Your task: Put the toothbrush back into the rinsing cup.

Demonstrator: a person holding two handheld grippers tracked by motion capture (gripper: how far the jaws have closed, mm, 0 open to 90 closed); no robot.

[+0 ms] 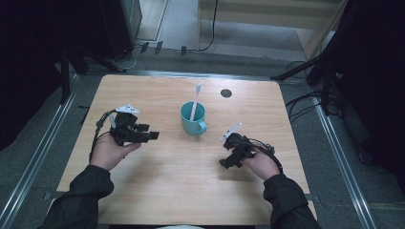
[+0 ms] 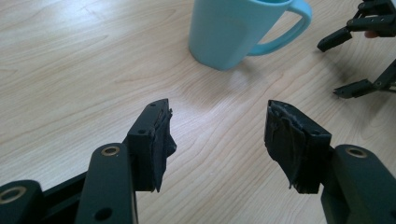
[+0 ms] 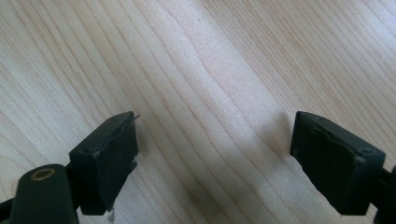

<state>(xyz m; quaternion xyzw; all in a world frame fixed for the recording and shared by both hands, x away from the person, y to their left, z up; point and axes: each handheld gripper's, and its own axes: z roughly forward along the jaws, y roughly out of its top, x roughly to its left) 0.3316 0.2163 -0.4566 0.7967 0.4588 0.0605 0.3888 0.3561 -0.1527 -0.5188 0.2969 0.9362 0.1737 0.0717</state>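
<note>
Nearest me, my right gripper point(image 1: 228, 160): held low over the table point(image 1: 157, 191), nearer me than the mug point(image 1: 193, 119) and off to its right, well apart from it; jaws wide apart with only bare wood grain between them in the right gripper view, nothing held. My left gripper point(image 1: 152, 136): to the left of the mug, near it but not touching, jaws pointing toward it; jaws wide apart, nothing between the pads point(image 2: 161, 140), the mug standing beyond the gap in the left gripper view. Mug: teal, upright near the middle of the table, handle point(image 2: 285, 35) turned toward my right gripper. Toothbrush point(image 1: 195, 101): pale pink, standing in the mug, leaning on its far rim, head up and clear of the rim. Beyond the mug, to its right: a small dark round hole point(image 1: 226, 93) near the far edge of the table. Past the table: grey floor, cables, dark stands either side.
</note>
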